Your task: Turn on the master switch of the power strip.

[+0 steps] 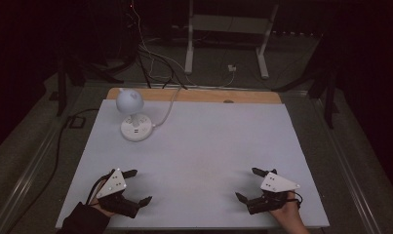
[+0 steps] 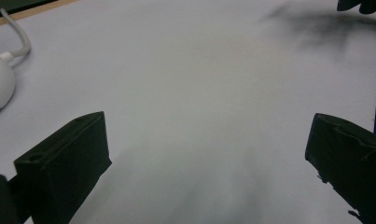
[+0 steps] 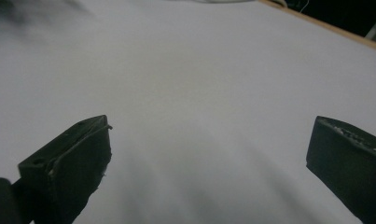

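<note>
- Table (image 1: 194, 146): rectangular top under a smooth, matte white sheet; a strip of pale wood shows along the far edge. The room around it is dark.
- Lamp (image 1: 133, 114): white, glossy plastic, standing near the far left corner of the table. Its rounded, dome-shaped head sits on a short stem above a flat round base. The base carries small dark markings, too small to read. In the left gripper view the curved rim of the base (image 2: 0, 88) appears at the left edge.
- Cord (image 1: 166, 109): thin, white, round in section; it runs from the lamp's base in a curve to the table's far edge and over it.
- Left gripper (image 1: 137, 186): near the near left corner, held by a hand in a dark sleeve. Black body, grey three-cornered plate with small white dots on top. Jaws released and spread wide, nothing between them; in the left gripper view they are blocky, matte black wedges over bare white sheet.
- Right gripper (image 1: 247, 184): near the near right corner, held by a bare hand (image 1: 286, 214). Same build: black body, grey triangular plate. Jaws likewise released and wide apart, holding nothing; one pad's edge looks slightly rough in the right gripper view.
- The grippers lie well apart and angle inward toward each other.
- Floor beyond the far edge: a white metal frame (image 1: 228, 34) and loose cables.
</note>
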The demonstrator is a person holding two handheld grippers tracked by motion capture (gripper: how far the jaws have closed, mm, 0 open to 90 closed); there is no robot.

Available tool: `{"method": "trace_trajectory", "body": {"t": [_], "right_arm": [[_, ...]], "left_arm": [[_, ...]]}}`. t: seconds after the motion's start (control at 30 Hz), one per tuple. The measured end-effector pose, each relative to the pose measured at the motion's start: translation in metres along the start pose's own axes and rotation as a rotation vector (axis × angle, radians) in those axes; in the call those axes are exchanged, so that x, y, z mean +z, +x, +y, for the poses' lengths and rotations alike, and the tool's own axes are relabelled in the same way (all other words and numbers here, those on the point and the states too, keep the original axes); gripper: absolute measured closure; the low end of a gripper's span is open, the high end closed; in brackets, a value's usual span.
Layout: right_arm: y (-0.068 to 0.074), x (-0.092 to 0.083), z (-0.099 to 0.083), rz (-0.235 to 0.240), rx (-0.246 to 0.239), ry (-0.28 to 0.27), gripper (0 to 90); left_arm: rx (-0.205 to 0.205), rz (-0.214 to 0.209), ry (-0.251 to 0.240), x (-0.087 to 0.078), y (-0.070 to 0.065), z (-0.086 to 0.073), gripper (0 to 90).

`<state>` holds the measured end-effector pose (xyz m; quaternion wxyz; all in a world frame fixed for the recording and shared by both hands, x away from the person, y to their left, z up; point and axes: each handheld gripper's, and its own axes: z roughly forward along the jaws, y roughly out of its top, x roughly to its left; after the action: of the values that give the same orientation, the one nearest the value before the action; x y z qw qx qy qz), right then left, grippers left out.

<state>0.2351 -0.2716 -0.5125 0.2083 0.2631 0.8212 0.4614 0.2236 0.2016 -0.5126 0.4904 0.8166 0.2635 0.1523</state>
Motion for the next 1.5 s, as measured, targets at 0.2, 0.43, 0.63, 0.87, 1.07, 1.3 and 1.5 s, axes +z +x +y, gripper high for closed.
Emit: {"method": "trace_trajectory", "body": {"t": [0.2, 0.43, 0.63, 0.87, 1.07, 1.3, 1.5], "right_arm": [[-0.003, 0.0, -0.001, -0.006, 0.013, 0.008, 0.0], [-0.002, -0.003, 0.0, -0.009, 0.016, -0.008, 0.0], [0.001, -0.004, 0.001, -0.013, 0.008, -0.013, 0.0], [0.0, -0.004, 0.002, -0.017, 0.011, -0.018, 0.0], [0.001, -0.004, 0.002, -0.011, 0.011, -0.018, 0.0], [0.002, -0.004, 0.004, -0.009, 0.013, -0.023, 0.0], [0.002, -0.005, 0.005, -0.019, 0.009, -0.026, 0.0]], "left_arm": [[0.007, -0.008, 0.018, 0.002, -0.001, 0.0, 0.2], [0.018, -0.02, 0.021, 0.003, -0.002, 0.001, 0.2], [0.015, -0.021, 0.02, 0.003, -0.001, 0.002, 0.3], [0.029, -0.052, 0.033, 0.002, -0.003, 0.003, 0.2], [0.021, -0.072, 0.022, 0.002, -0.003, 0.005, 0.3], [0.022, -0.107, 0.019, 0.002, -0.005, 0.011, 0.3], [0.032, -0.134, 0.022, 0.004, -0.007, 0.016, 0.3]]}}
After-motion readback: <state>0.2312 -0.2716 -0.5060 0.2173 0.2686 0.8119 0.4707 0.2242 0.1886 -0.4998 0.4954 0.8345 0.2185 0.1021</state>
